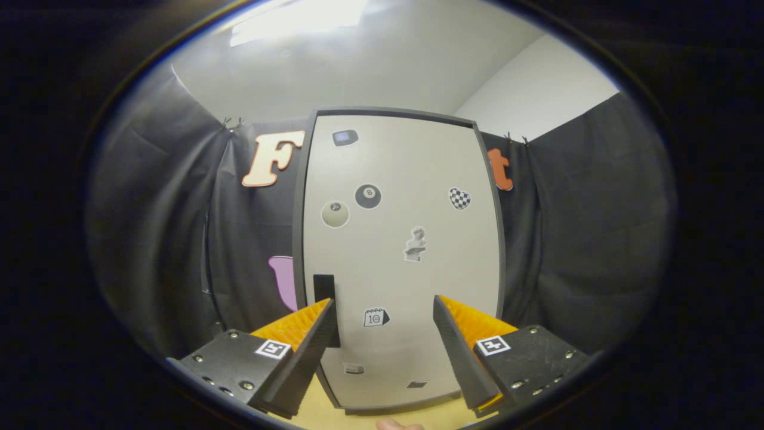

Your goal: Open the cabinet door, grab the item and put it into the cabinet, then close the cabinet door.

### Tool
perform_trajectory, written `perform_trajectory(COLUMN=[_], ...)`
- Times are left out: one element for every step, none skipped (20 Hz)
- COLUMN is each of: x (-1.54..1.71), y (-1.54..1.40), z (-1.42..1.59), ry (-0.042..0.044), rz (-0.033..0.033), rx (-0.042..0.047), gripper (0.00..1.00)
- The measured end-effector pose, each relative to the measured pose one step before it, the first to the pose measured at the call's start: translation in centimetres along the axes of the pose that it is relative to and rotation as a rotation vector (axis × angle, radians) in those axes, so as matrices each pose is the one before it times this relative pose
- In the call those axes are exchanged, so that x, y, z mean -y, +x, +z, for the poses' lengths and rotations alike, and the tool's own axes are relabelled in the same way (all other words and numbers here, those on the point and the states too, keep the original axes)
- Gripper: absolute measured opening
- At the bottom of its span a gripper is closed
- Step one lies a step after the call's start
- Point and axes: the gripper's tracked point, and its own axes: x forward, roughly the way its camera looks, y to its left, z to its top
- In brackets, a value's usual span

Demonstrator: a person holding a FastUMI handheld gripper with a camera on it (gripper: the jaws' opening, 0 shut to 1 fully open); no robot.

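Tool (382,310) fingers wide apart before shut cabinet door (401,239) (black handle (325,298) partly hidden behind one finger)

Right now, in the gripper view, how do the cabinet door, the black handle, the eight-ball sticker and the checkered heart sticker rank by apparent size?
1. Cabinet door, closed, by far the largest.
2. Black handle, just beyond the tip of one finger of the open gripper.
3. Eight-ball sticker.
4. Checkered heart sticker, slightly smaller; these two stickers look close, so that order is unsure.
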Motion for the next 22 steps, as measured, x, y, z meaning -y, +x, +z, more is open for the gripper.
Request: perform_trajectory(x=[-0.28,-0.339,-0.413,-0.434,-0.517,-0.652,-0.696,-0.545,-0.645,-0.498,-0.483,-0.554,-0.368,-0.282,-0.145,0.077,-0.058,-0.265,-0.127,-0.236,-0.112,-0.05], y=[0.143,0.043,0.195,0.23,0.351,0.29,0.376,0.421,0.439,0.451,0.575,0.521,0.708,0.777,0.757,0.847,0.799,0.6,0.716,0.478,0.523,0.521], z=[0.002,-0.157,-0.151,-0.358,-0.393,-0.56,-0.494,-0.582,-0.362,-0.445,-0.343,-0.444,-0.473,-0.474,-0.456,-0.342,-0.227,-0.307,-0.139,-0.103,-0.126,-0.214], ry=[0.00407,0.00523,0.00265,-0.00173,-0.00387,-0.00271,0.00137,0.00429,0.00395,-0.00044,-0.00497,-0.00762,-0.00802,-0.00685,-0.0038,-0.00334,-0.00318,-0.00405,-0.00315,-0.00101,0.00412,0.00585], rz=[0.00605,0.00885,0.00908,0.01046,0.01347,0.01595,0.0159,0.01073,0.01191,0.00728,0.00698,0.01044,0.00673,0.00375,-0.00142,-0.00858,-0.00654,0.0041,-0.00246,0.00319,0.00121,-0.00504], rx=[-0.00039,-0.0022,-0.00344,-0.005,-0.00898,-0.01283,-0.01242,-0.01358,-0.00914,-0.00789,-0.00361,-0.00526,-0.00795,-0.00874,-0.00891,-0.00473,-0.00227,-0.00465,-0.00147,-0.00183,-0.00477,-0.00421], gripper=[0.97,0.97,0.97,0.97,0.97,0.97,0.97,0.97,0.97,0.97,0.97,0.97,0.97,0.97,0.97,0.97,0.97,0.97,0.96,0.95,0.94,0.94])
